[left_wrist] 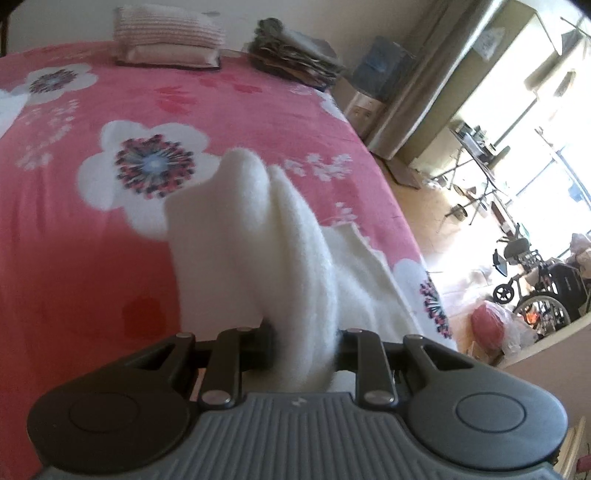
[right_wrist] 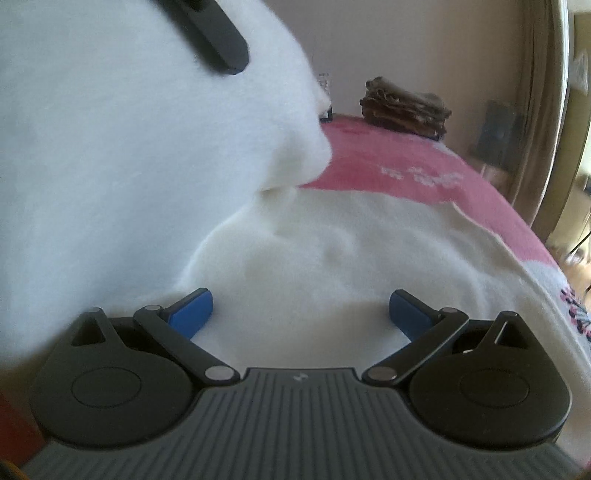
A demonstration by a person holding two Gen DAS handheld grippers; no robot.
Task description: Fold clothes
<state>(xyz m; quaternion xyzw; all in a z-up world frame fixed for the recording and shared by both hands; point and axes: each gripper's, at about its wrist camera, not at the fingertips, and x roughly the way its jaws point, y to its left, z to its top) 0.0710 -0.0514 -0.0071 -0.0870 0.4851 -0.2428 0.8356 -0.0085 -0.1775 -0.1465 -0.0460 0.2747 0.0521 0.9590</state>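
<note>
A white fluffy garment (left_wrist: 258, 240) lies on the pink flowered bed (left_wrist: 92, 258). My left gripper (left_wrist: 303, 343) is shut on a bunched fold of it and holds that fold up off the bed; its fingertips are hidden in the fabric. In the right wrist view the lifted part of the garment (right_wrist: 129, 147) hangs at upper left, with a left gripper finger (right_wrist: 218, 44) pressed on it. The rest of the garment (right_wrist: 351, 251) lies flat. My right gripper (right_wrist: 301, 314) is open just above it, blue pads (right_wrist: 192, 310) apart and empty.
A striped pillow (left_wrist: 166, 33) and a stack of folded dark clothes (left_wrist: 295, 55) sit at the far end of the bed; the stack also shows in the right wrist view (right_wrist: 402, 107). The bed's right edge (left_wrist: 406, 221) drops to a floor with a wheelchair (left_wrist: 535, 288).
</note>
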